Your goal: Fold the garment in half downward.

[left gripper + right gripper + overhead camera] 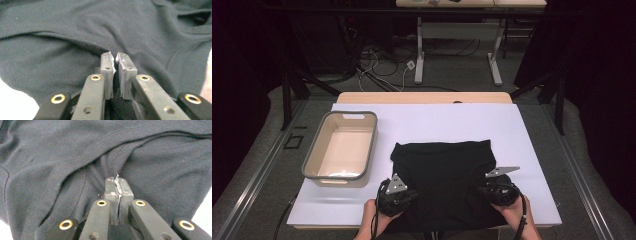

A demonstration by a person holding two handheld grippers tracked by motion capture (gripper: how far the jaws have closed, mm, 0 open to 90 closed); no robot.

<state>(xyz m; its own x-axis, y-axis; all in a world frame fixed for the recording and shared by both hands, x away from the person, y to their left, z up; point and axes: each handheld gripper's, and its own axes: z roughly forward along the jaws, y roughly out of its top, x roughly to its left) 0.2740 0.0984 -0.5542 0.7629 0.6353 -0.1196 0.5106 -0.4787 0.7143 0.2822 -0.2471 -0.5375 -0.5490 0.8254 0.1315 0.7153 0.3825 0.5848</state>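
A black garment (pixel 447 180) lies spread on the white table cover (pixel 437 117), reaching the near edge. My left gripper (pixel 412 192) is at the garment's left edge and my right gripper (pixel 482 189) at its right edge, each in a hand. In the left gripper view, the left gripper (pixel 116 58) has its pads almost together, pinching a fold of the dark cloth (pixel 75 30). In the right gripper view, the right gripper (pixel 117 180) is shut tight on a seamed fold of the cloth (pixel 150 157), which puckers toward the tips.
A grey-rimmed beige basin (pixel 314 150) stands empty on the left of the table, a short way from the garment. Beyond the table are cables on the floor (pixel 377 65) and another table's legs (pixel 419 55). Dark curtains flank both sides.
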